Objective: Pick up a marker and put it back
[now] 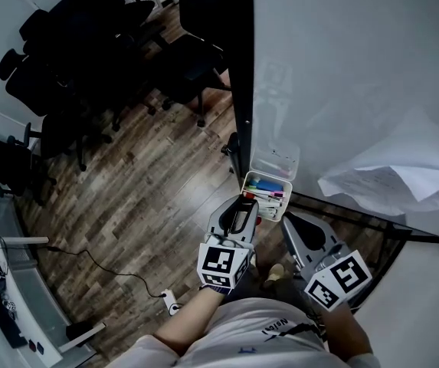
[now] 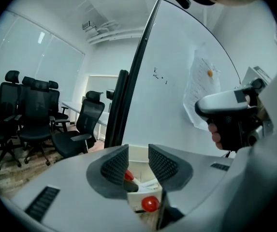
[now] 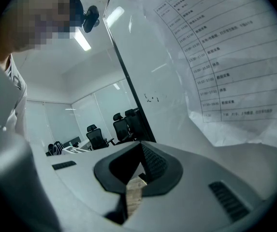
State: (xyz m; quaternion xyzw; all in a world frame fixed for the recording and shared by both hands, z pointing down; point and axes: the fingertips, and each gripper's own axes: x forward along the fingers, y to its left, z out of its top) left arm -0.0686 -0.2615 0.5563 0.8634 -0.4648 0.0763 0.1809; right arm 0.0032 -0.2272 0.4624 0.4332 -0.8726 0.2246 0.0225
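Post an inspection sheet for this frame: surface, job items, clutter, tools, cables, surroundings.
Surface: whiteboard, upright, only a few faint marks.
Job's things: markers lying in the white box by the board's lower edge; none lifted out.
Clutter: printed sheet hanging loose on the board.
Grippers: left tool open at the box, nothing between its pads; right tool shut, empty, off to the side.
Cables: one cable across the wood floor.
Surroundings: black office chairs.

— Your left gripper, nine o'clock of your right gripper: both smooth grey, wedge-shaped!

— Black-and-white marker cubes behind them, black ribbed pads, and your pale shirt at six o'clock.
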